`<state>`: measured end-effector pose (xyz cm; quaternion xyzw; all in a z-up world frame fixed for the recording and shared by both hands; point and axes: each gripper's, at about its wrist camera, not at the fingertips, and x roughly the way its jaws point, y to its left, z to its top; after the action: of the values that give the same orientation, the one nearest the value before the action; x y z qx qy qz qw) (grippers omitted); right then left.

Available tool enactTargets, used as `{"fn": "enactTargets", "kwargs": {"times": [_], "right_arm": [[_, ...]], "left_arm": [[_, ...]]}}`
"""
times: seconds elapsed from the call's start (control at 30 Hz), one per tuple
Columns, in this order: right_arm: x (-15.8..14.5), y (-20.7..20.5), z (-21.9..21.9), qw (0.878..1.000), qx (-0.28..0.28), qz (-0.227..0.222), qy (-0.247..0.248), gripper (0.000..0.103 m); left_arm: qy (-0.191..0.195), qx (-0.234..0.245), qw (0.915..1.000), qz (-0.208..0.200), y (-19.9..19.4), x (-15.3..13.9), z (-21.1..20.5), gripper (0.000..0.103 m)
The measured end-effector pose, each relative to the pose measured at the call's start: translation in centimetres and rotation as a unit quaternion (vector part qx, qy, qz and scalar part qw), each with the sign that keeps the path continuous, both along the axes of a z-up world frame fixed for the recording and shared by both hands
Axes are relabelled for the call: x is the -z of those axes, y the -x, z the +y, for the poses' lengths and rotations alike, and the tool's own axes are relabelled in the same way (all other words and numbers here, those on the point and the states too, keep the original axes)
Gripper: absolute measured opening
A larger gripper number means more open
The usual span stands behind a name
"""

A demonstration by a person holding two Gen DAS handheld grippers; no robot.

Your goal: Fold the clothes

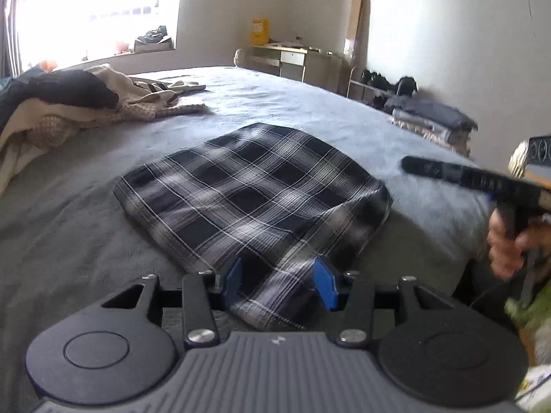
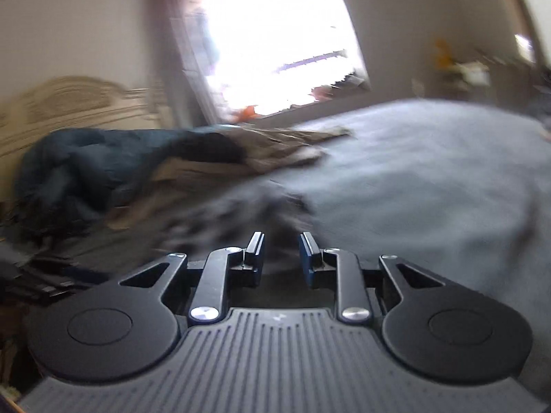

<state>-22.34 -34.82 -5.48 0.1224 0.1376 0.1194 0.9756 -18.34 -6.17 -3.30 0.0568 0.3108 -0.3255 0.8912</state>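
A folded black-and-white plaid garment (image 1: 255, 186) lies flat on the grey bed (image 1: 69, 241). Its near corner points at my left gripper (image 1: 279, 280), whose blue pads (image 1: 236, 275) stand apart on either side of that corner without pinching it. My right gripper (image 1: 408, 165) hovers above the bed just right of the garment, held by a hand (image 1: 506, 244). In the blurred right wrist view, the right gripper (image 2: 281, 253) shows a narrow gap with nothing in it. A dark smear that may be the garment (image 2: 234, 213) lies just ahead of it.
A heap of unfolded beige, black and dark-teal clothes (image 1: 69, 103) fills the bed's far left. A stack of folded clothes (image 1: 430, 120) sits at its right edge. A cabinet (image 1: 292, 58) stands by the far wall and a headboard (image 2: 69, 103) at the bed's end.
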Motion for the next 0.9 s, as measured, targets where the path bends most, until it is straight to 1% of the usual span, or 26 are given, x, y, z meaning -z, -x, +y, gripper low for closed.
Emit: {"fn": "enactTargets", "kwargs": {"times": [0.03, 0.07, 0.1, 0.13, 0.2, 0.23, 0.27, 0.37, 0.47, 0.57, 0.6, 0.67, 0.7, 0.73, 0.83, 0.9], "right_arm": [[0.0, -0.4, 1.1, 1.000, -0.019, -0.003, 0.007, 0.022], [0.5, -0.9, 2.0, 0.999, -0.033, 0.006, 0.014, 0.022], [1.1, -1.6, 2.7, 0.999, -0.044, 0.020, 0.020, 0.022], [1.9, -2.2, 3.3, 0.998, -0.049, 0.040, 0.030, 0.021], [3.7, -2.9, 4.0, 0.992, -0.040, 0.097, 0.072, 0.019], [4.0, -2.6, 4.1, 0.990, -0.033, 0.105, 0.086, 0.019], [3.7, -2.2, 4.0, 0.990, -0.030, 0.105, 0.090, 0.020], [1.0, -0.7, 4.3, 0.992, -0.036, 0.067, 0.099, 0.021], [0.2, -1.0, 6.2, 0.992, -0.070, 0.038, 0.102, 0.021], [-0.4, -1.4, 8.2, 0.989, -0.107, 0.011, 0.105, 0.021], [0.4, -1.9, 8.9, 0.986, -0.115, 0.028, 0.115, 0.021], [2.4, -3.1, 10.2, 0.978, -0.128, 0.081, 0.141, 0.022], [3.2, -3.3, 10.6, 0.975, -0.124, 0.098, 0.157, 0.022], [3.1, -3.0, 10.6, 0.975, -0.122, 0.096, 0.160, 0.022], [0.2, -2.7, 9.2, 0.981, -0.115, 0.063, 0.144, 0.022], [-2.2, -2.9, 7.7, 0.986, -0.092, 0.029, 0.135, 0.023]], "left_arm": [[-0.002, 0.003, 1.0000, 0.003, 0.0, 0.5, -0.3, 0.048], [-0.005, 0.006, 1.0000, 0.005, -0.1, 1.0, -0.5, 0.047], [-0.016, 0.006, 0.9998, 0.011, -0.2, 1.8, -0.8, 0.047], [-0.034, 0.004, 0.9993, 0.016, -0.1, 2.8, -1.0, 0.047], [-0.053, 0.000, 0.9985, 0.010, 0.3, 3.6, -0.6, 0.047], [-0.054, -0.001, 0.9985, 0.013, 0.6, 3.5, -0.2, 0.047], [-0.045, -0.003, 0.9989, 0.014, 0.7, 3.3, 0.4, 0.046], [-0.016, -0.008, 0.9997, 0.018, 1.1, 2.3, 2.2, 0.047], [0.008, -0.016, 0.9997, 0.018, 1.2, 1.5, 3.1, 0.047], [0.022, -0.028, 0.9993, 0.009, 1.2, 1.2, 3.4, 0.047], [0.028, -0.030, 0.9991, 0.007, 1.2, 1.2, 3.5, 0.047], [0.040, -0.034, 0.9986, 0.005, 1.0, 1.3, 3.7, 0.047], [0.045, -0.035, 0.9983, 0.003, 0.7, 1.3, 3.6, 0.047], [0.050, -0.036, 0.9981, 0.002, 0.4, 1.3, 3.6, 0.047], [0.061, -0.033, 0.9975, -0.012, -0.9, 1.3, 3.0, 0.047], [0.070, -0.027, 0.9970, -0.016, -1.8, 1.4, 2.2, 0.047]]}}
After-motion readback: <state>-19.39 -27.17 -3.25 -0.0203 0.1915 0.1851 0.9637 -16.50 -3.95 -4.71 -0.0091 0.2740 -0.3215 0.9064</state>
